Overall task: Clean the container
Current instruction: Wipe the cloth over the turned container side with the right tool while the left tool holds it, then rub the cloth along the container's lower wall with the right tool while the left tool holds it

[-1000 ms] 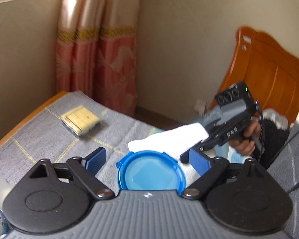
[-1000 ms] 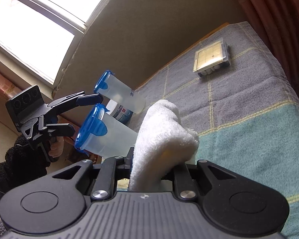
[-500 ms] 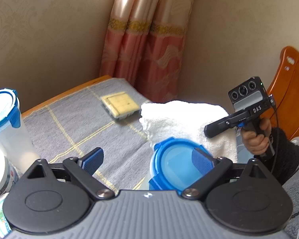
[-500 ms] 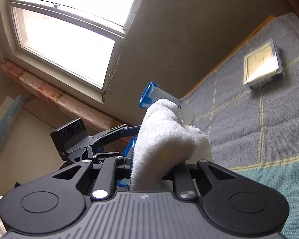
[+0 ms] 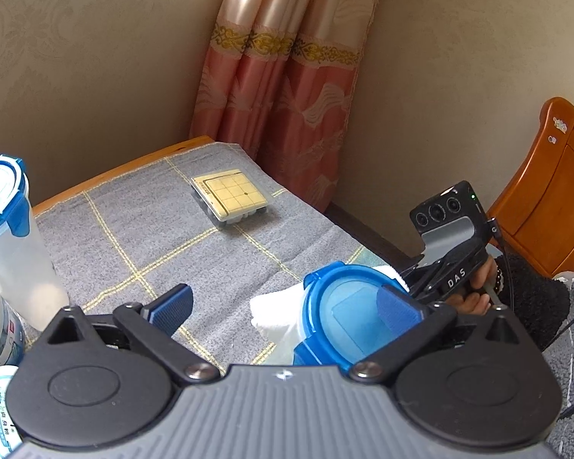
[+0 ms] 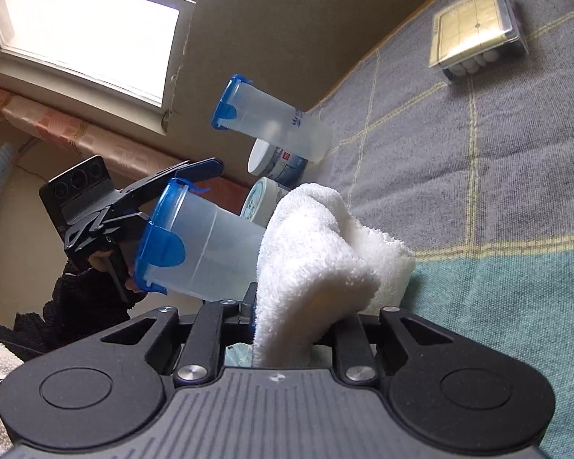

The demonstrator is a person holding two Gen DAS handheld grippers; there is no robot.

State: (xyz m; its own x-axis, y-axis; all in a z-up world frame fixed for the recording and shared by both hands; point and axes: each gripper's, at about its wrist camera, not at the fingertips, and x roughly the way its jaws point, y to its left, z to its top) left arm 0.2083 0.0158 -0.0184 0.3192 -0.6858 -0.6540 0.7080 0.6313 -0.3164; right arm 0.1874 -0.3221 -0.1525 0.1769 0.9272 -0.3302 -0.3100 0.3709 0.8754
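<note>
While left gripper (image 5: 283, 308) fingers just spread around container (image 5: 344, 325), right gripper (image 6: 292, 311) clamps towel (image 6: 317, 252).

The container (image 6: 203, 256) is a frosted, see-through plastic tub with a blue snap-lock lid (image 5: 348, 321), lid shut and clips down. It stands upright on the cloth-covered bench, between the spread fingers of the left tool (image 5: 283, 306), its lid against the right-hand blue pad. A white terry towel (image 6: 317, 264), clamped in the right tool (image 6: 291, 329), touches its lower wall.
</note>
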